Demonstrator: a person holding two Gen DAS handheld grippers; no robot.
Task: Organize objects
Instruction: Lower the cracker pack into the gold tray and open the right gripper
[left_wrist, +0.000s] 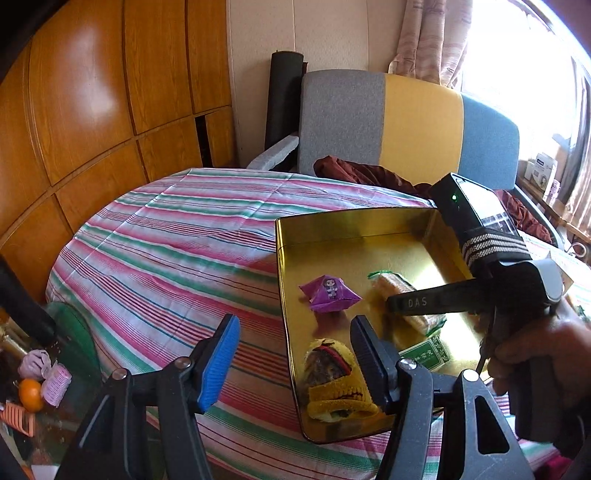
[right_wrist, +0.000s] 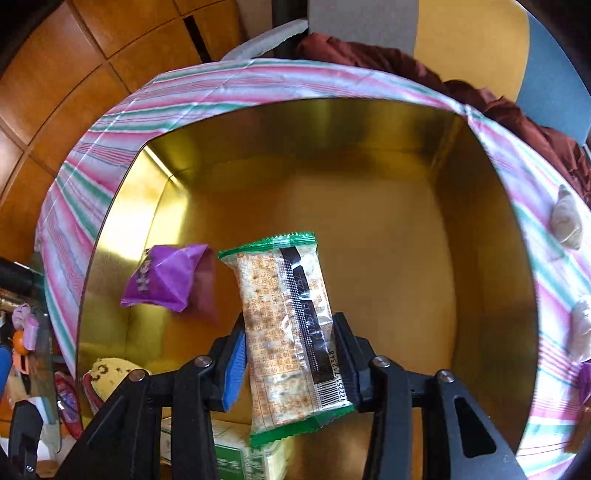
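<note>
Gold-lined tin tray (right_wrist: 369, 155) fills the view ahead of my right claw (right_wrist: 291, 365), which pinches a green-edged cracker packet (right_wrist: 284, 317) by its lower half, blue pad on one long side and black pad on the other, the packet hanging over the tray's middle. My left claw (left_wrist: 291, 363) waits spread and empty at the tray's near left rim, one finger over the striped cloth of the worktop (left_wrist: 166, 240), the other over the tray floor. Inside the tray: a purple sweet packet (right_wrist: 166, 278) just left of my right claw's load, a yellow knitted pouch (left_wrist: 334, 376) directly ahead of my left claw at the tray's near end, and a green-and-white printed box (right_wrist: 240, 458) below my right claw. Outside it, to my right claw's right, two or three small wrapped items (right_wrist: 567, 221) lie on the cloth, apparently not yet gathered. The risk, as I judge it, is in the release: the wrapper looks slick and crinkly and is gripped off-centre, so it could slip or swing and land on the purple packet, or tilt against the box. Letting go too high could make it bounce on the hard metal floor. The tray's polished walls mirror their contents, which may mislead me about where open floor lies; the far right of the tray looks bare.
</note>
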